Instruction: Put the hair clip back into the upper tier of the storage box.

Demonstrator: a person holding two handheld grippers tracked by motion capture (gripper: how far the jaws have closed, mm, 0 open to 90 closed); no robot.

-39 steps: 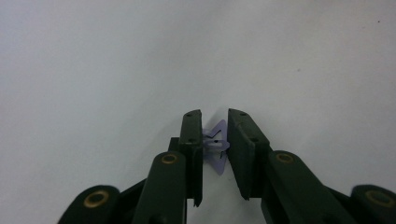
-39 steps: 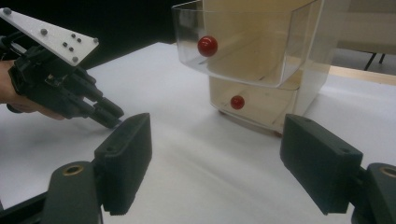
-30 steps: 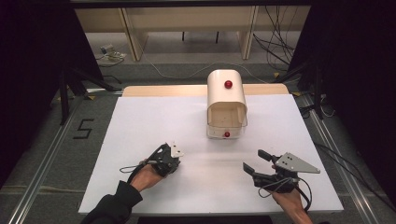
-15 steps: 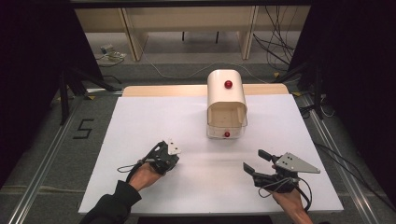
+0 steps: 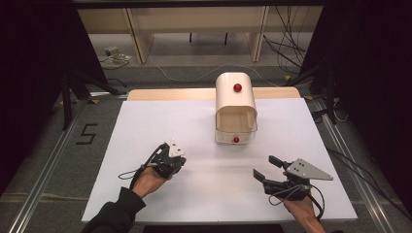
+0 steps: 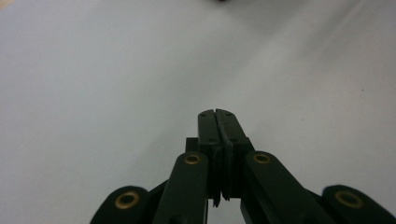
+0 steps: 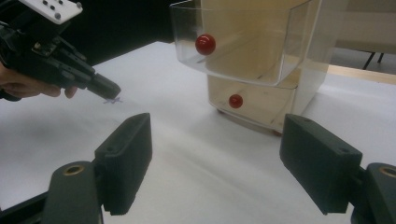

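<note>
A cream box (image 5: 235,104) with a rounded top and a clear front flap stands at the back middle of the white table (image 5: 145,126). One red knob (image 5: 237,88) sits on its top and another (image 5: 236,140) low on its front. In the right gripper view the clear flap (image 7: 261,51) carries a red knob (image 7: 205,44), with a second knob (image 7: 235,101) below it. My left gripper (image 5: 174,162) rests near the front left, jaws shut (image 6: 217,114) with nothing between them. My right gripper (image 5: 268,168) sits at the front right, open and empty (image 7: 219,149), pointing at the box.
A wooden edge (image 5: 170,94) runs along the table's back. Black curtains flank both sides. The floor on the left bears a "5" marker (image 5: 86,133), and cables (image 5: 291,53) lie behind. A small purple mark (image 7: 112,100) shows on the sheet under the left gripper's (image 7: 105,88) tips.
The left gripper has shifted slightly to the left. The right gripper and the box have not moved.
</note>
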